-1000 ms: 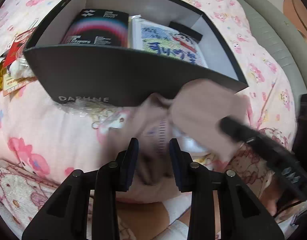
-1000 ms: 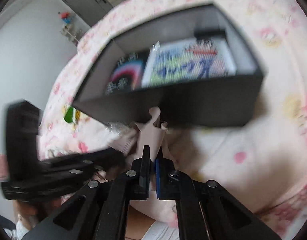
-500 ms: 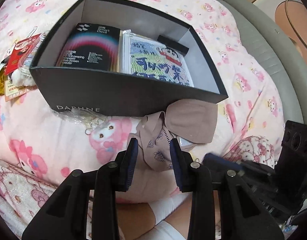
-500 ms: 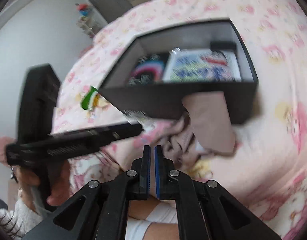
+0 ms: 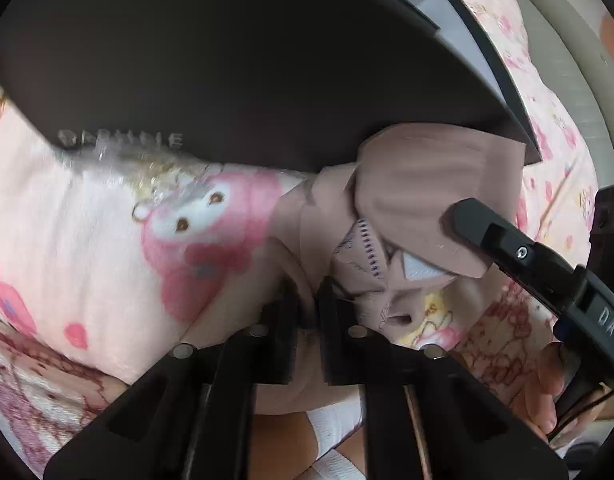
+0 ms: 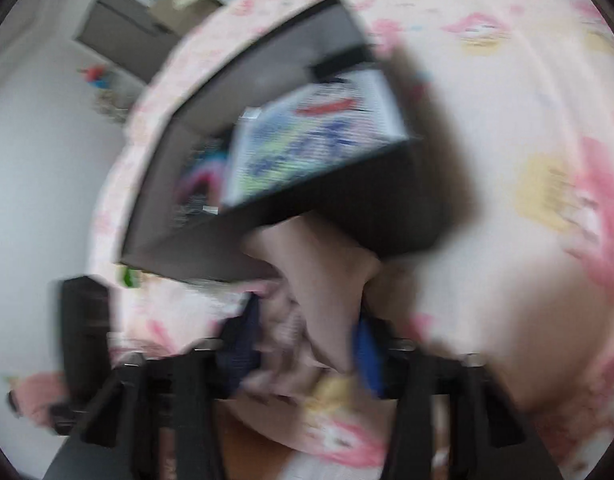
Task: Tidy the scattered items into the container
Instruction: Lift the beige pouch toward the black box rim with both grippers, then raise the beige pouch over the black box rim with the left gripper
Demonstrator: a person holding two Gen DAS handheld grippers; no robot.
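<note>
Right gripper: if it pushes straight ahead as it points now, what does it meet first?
Probably the beige fabric already between the open right gripper fingers; just beyond that, the black box near wall. Heavy blur makes depth uncertain.

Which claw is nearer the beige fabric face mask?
Right: the right claw straddles the beige fabric face mask; the left claw sits just below, at its lower folds.

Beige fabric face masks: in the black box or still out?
Out. The crumpled beige fabric face masks lie on the pink cartoon-print blanket against the black cardboard box's outer wall, below its rim.
</note>
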